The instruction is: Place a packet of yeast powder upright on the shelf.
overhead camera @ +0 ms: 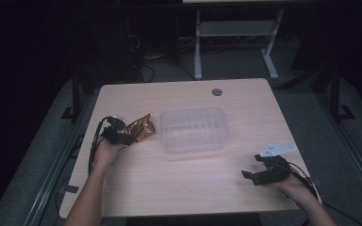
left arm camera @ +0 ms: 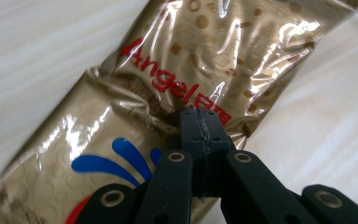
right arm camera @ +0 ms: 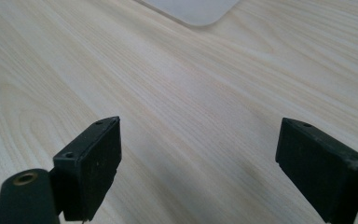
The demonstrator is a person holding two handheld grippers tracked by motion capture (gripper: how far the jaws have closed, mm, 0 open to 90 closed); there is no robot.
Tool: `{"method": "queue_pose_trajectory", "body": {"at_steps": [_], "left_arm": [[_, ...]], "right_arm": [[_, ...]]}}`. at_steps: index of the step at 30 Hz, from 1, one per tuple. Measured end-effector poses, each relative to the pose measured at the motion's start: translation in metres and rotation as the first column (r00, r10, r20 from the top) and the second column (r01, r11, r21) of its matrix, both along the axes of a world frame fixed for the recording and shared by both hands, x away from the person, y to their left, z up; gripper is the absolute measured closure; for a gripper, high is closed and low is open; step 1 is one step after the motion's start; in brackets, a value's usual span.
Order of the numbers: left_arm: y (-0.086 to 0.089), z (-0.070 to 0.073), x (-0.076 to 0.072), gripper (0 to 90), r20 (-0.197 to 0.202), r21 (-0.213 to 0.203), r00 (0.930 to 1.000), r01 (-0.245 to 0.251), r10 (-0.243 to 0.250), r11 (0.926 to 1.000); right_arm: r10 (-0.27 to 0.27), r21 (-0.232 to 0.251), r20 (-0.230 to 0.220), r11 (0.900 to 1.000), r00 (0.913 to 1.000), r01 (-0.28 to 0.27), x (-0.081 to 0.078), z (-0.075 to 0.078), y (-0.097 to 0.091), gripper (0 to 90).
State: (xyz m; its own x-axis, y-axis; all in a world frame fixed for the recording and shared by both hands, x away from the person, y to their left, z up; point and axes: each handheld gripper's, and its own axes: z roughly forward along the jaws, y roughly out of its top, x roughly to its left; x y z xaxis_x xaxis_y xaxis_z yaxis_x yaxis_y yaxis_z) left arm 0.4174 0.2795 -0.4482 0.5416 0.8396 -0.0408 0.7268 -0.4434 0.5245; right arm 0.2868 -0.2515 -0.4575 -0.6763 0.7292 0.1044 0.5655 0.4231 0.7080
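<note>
Tongs [left arm camera: 199, 122] pinch gold packet [left arm camera: 168, 93] over pale wooden table [overhead camera: 188, 183].

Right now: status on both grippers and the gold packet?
Left gripper shut on gold packet. Right gripper open over bare table. Clear tray beside packet, path unobstructed.

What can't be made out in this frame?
- Gold packet: both ends cut off by the left gripper view's edges; its print partly hidden behind the shut left tongs.
- Clear tray: contents too dim in the high view.
- Right tongs: open over bare table.
</note>
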Motion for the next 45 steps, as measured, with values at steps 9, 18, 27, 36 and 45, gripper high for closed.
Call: {"method": "queue_pose_trajectory", "body": {"at_steps": [9, 18, 27, 36, 45], "left_arm": [[0.012, 0.012, -0.002, 90.0, 0.035, -0.068, 0.9993, -0.009, 0.011, 0.9977], [0.012, 0.017, 0.027, 90.0, 0.073, -0.004, 0.9954, -0.062, 0.062, 0.9981], [0.005, 0.002, 0.032, 90.0, 0.044, 0.06, 0.9978, -0.052, 0.05, 0.9968], [0.002, 0.002, 0.018, 90.0, 0.022, 0.054, 0.9998, 0.002, -0.004, 0.9986], [0.002, 0.002, -0.014, 90.0, 0.016, 0.029, 0.9984, 0.054, -0.054, 0.9981]], "right_arm": [[0.008, -0.001, 0.012, 1.0, 0.9999, -0.008, 0.002, 0.0, 0.0, 13.7], [0.005, -0.001, -0.004, 1.0, 1.0, -0.005, 0.004, -0.002, 0.001, 13.7], [0.007, -0.005, 0.0, 1.0, 1.0, -0.007, 0.003, -0.002, -0.001, 13.7], [0.01, -0.006, -0.005, 0.9999, 0.9999, -0.01, 0.003, -0.002, 0.0, 13.7], [0.009, -0.004, -0.003, 1.0, 1.0, -0.009, 0.002, -0.001, 0.001, 13.7]]}}
